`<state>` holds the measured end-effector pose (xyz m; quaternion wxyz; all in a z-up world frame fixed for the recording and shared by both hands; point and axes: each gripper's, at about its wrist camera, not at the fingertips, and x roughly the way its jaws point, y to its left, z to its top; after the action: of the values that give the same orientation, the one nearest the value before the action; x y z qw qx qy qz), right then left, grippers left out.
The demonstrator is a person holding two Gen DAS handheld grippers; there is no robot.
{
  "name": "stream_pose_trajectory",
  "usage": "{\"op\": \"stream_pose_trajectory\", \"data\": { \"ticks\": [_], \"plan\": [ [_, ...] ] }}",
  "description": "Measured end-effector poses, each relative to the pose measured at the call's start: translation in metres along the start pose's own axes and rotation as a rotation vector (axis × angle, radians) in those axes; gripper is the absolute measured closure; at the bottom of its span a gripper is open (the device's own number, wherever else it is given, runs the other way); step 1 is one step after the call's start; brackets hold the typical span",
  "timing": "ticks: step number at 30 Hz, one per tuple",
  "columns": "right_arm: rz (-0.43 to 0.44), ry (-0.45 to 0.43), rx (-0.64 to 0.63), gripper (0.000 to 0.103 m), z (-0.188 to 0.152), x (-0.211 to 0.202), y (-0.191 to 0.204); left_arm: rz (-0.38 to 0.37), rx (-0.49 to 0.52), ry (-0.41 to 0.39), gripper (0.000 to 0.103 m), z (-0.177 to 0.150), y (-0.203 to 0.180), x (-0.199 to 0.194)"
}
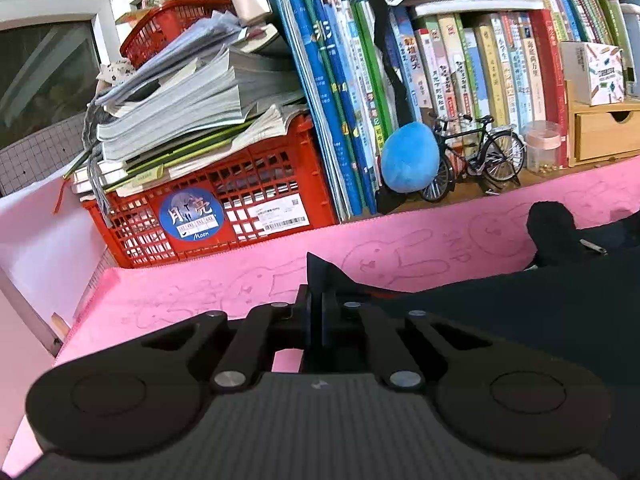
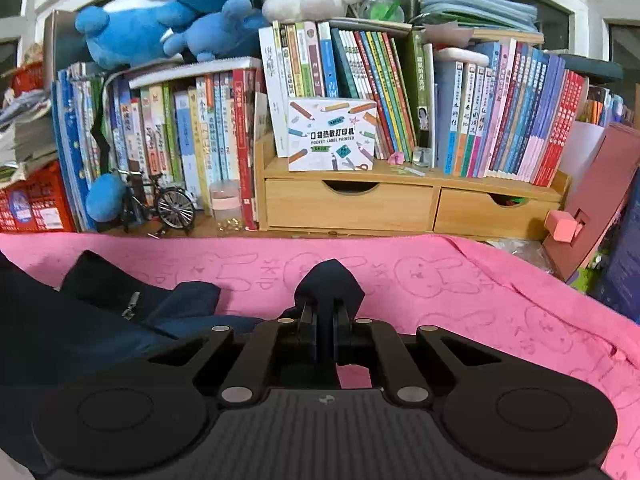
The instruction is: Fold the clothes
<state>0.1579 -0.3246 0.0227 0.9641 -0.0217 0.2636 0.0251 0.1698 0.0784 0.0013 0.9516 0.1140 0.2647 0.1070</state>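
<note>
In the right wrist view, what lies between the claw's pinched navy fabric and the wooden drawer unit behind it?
Only bare pink bunny-print towel separates the navy garment in the right claw from the wooden two-drawer unit.

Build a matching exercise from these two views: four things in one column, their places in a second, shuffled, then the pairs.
Things:
1. model bicycle
2. label printer box
3. navy garment
4. blue plush toys

Places:
A. on top of the books
B. lying on the pink towel, pinched in both grippers' fingers
C. on the wooden drawer unit
D. standing in front of the book row, beside a round blue plush

Pairs: 1-D, 2-C, 3-B, 4-A
</note>
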Motion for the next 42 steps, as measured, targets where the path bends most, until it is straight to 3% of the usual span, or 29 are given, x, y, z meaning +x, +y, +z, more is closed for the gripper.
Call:
{"op": "stream_pose_trajectory", "data": {
  "ticks": [5,12,15,17,19,20,22,23,26,28,30,33,35,37,40,42],
  "plan": [
    [-0.049,-0.027,-0.005,0.096,0.009,0.005,-0.002,0.02,0.006,-0.014,0.098,0.012,0.004,0.007],
    [-0.105,-0.122,-0.076,0.097,0.058,0.011,0.006,0.085,0.058,-0.132,0.099,0.064,0.002,0.015],
    [-0.153,-0.18,-0.102,0.098,0.084,0.022,0.005,0.081,0.124,-0.079,0.095,0.071,-0.004,0.04],
    [-0.117,-0.116,-0.048,0.094,0.091,0.039,-0.001,0.07,0.19,-0.025,0.091,0.061,-0.01,0.055],
    [-0.073,-0.032,-0.036,0.085,0.081,0.053,-0.002,0.05,0.251,0.02,0.076,0.042,-0.012,0.063],
    [-0.046,-0.001,-0.046,0.079,0.071,0.055,0.001,0.034,0.26,0.032,0.074,0.033,-0.009,0.062],
    [0.022,0.036,-0.036,0.04,0.048,0.049,0.01,0.007,0.277,0.05,0.073,0.016,-0.001,0.056],
    [0.062,0.047,-0.025,0.032,0.037,0.044,0.015,0.007,0.275,0.045,0.072,0.01,0.006,0.046],
    [0.199,0.049,0.016,0.027,0.014,0.021,0.03,0.001,0.272,0.021,0.067,-0.01,0.026,0.014],
    [0.231,0.072,0.021,0.012,0.003,0.015,0.042,-0.042,0.29,-0.041,0.05,-0.024,0.034,-0.023],
    [0.216,0.109,0.004,0.011,-0.003,0.018,0.056,-0.099,0.322,-0.084,0.034,-0.04,0.036,-0.052],
    [0.171,0.171,-0.004,0.011,-0.014,0.036,0.074,-0.165,0.396,-0.083,0.033,-0.065,0.023,-0.074],
    [0.161,0.207,0.023,0.015,-0.022,0.048,0.083,-0.145,0.436,-0.071,0.033,-0.075,0.011,-0.069],
    [0.091,0.196,-0.025,0.045,-0.027,0.05,0.097,-0.072,0.45,-0.05,0.033,-0.081,0.006,-0.054],
    [0.041,0.161,-0.1,0.062,-0.031,0.035,0.108,-0.025,0.376,-0.019,0.032,-0.083,0.018,-0.042],
    [0.021,0.155,-0.115,0.065,-0.032,0.022,0.1,-0.027,0.353,-0.011,0.031,-0.084,0.026,-0.043]
  ]
}}
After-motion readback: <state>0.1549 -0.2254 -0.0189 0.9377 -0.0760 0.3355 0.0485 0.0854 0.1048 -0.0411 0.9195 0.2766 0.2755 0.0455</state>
